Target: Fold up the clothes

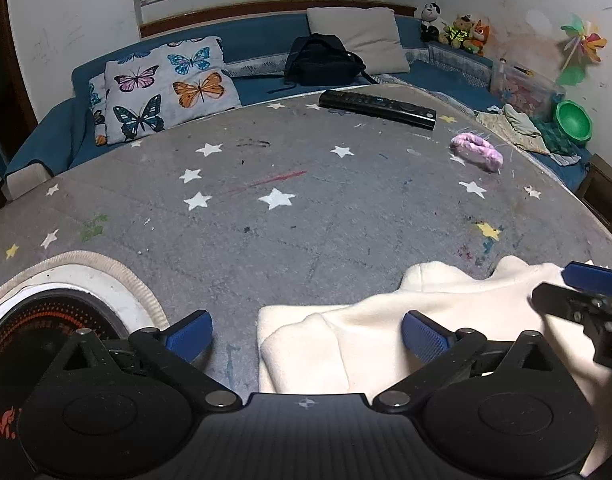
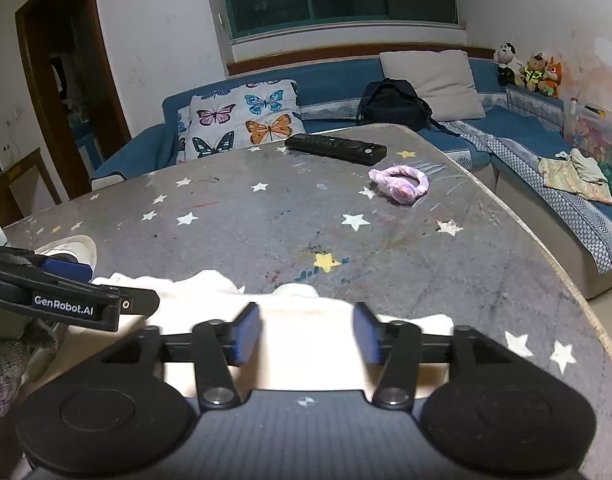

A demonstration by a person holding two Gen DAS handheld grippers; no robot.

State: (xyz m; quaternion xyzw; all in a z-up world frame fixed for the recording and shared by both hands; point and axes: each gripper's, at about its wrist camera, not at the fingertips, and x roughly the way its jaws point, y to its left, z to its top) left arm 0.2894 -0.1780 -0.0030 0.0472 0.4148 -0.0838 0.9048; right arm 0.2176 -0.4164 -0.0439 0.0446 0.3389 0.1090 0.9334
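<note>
Cream fleece garment (image 1: pixel 385 320) lies rumpled at the desk's (image 1: pixel 306 200) near edge, its near part hidden beneath both spread, empty tongs, left (image 1: pixel 307 337) and right (image 2: pixel 307 335); long axis runs left-right. Beyond, a remote (image 1: pixel 377 109).

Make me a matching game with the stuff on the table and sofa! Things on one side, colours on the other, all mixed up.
Things:
1. remote control
2. fluffy headband
3. garment near the grippers
4. bowl beside the sofa

Colours:
A. green
B. cream white
C. black
D. pale purple

Pairs: 1-C, 2-D, 3-B, 4-A
</note>
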